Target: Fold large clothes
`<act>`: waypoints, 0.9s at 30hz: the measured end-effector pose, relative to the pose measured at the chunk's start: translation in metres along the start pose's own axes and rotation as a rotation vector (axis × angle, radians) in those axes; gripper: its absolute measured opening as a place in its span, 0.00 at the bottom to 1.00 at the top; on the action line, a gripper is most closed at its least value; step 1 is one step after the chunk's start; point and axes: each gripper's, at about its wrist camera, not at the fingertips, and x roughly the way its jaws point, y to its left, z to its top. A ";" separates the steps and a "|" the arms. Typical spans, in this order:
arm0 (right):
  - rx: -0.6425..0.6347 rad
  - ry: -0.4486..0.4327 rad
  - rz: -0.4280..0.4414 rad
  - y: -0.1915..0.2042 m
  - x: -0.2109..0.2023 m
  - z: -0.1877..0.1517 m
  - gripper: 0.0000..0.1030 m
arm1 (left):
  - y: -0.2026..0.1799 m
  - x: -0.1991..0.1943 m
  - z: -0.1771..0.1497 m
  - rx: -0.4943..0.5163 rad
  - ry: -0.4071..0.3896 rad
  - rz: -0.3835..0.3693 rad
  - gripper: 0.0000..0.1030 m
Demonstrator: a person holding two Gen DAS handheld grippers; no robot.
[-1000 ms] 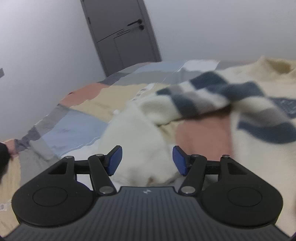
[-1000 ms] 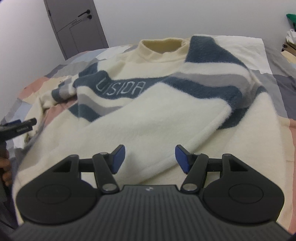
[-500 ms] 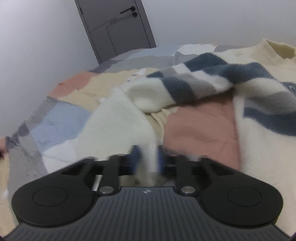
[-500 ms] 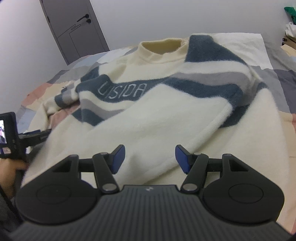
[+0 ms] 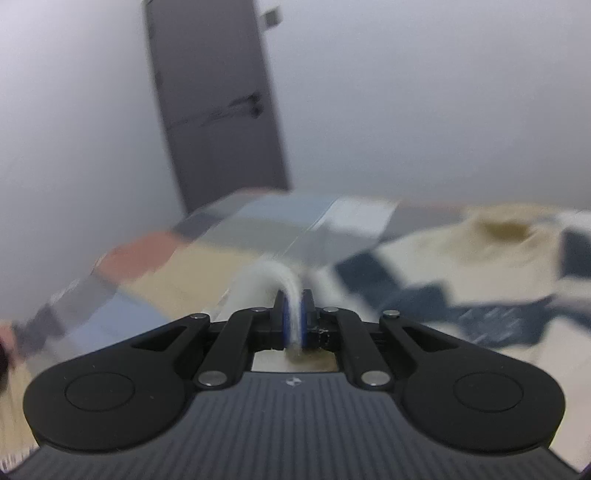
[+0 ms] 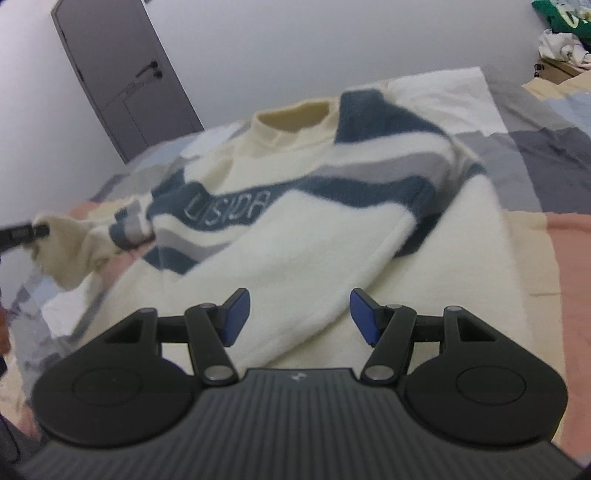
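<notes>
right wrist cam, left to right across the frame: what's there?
left gripper shut on the sweater's cuff → grey door → sweater with USIDA lettering → white pillow → clothes pile at far right.

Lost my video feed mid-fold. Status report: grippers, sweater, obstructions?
Left gripper shut on sweater sleeve, lifted off the bed. Right gripper open, empty, hovering over sweater body. Nothing blocking the fold.
</notes>
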 end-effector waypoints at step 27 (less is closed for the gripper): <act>0.133 -0.158 -0.133 -0.063 -0.064 0.007 0.62 | -0.152 -0.081 -0.031 -0.070 0.355 -0.844 0.68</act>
